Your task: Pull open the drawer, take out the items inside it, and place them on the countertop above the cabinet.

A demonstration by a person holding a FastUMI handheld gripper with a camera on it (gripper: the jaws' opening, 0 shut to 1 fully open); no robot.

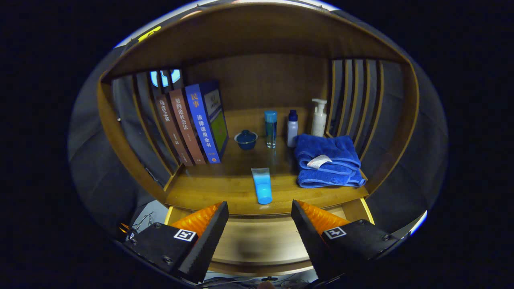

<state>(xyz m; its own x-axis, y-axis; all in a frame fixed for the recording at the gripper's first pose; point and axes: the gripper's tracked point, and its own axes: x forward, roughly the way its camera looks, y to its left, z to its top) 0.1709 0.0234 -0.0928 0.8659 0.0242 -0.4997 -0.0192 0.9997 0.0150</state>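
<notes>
Hand-held gripper (260,224) agape over seemingly empty wooden drawer (261,241); soft blue tube (262,186) beyond.

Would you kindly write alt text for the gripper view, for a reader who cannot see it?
The open gripper hangs empty over the pulled-out wooden drawer, its fingers apart. Just beyond them a blue squeeze tube lies on the wooden countertop, with a folded blue towel, standing books, a small blue bowl and bottles behind.
</notes>
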